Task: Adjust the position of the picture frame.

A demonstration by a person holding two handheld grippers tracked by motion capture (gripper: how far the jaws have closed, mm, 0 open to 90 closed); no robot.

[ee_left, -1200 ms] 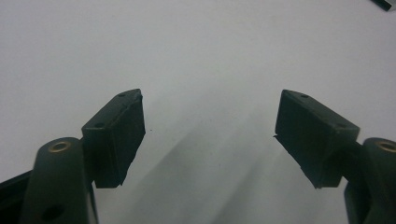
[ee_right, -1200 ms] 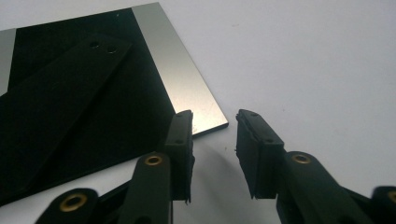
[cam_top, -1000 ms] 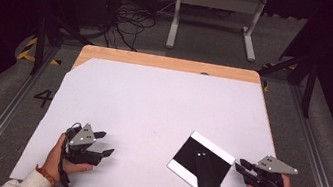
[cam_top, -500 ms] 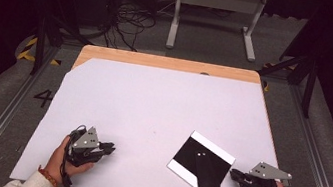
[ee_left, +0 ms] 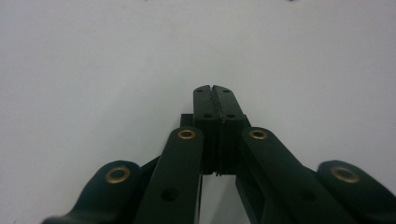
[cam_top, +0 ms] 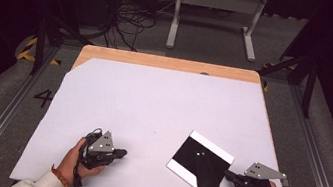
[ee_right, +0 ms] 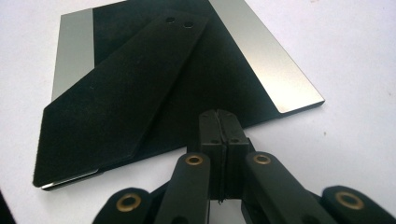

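Observation:
A picture frame (cam_top: 200,163) lies face down near the table's front right, with a black felt back, a flat black stand leg (ee_right: 140,79) and silver strips along two sides. My right gripper (cam_top: 228,174) rests just right of the frame. Its tips (ee_right: 218,113) are at the frame's near edge, jaws pressed together with nothing between them. My left gripper (cam_top: 122,154) lies on the bare white sheet at the front left, well apart from the frame. Its jaws (ee_left: 215,88) have just closed and meet on nothing. The right jaws have also just been closing.
The white sheet (cam_top: 162,108) covers most of the wooden table (cam_top: 159,61). Beyond the far edge are cables on the floor (cam_top: 130,22) and a metal stand (cam_top: 217,0). Metal rails run along both sides of the table.
Both grippers' jaws have come together from a spread stance. The left hand has slid a little to the right along the front edge. The frame has not moved.

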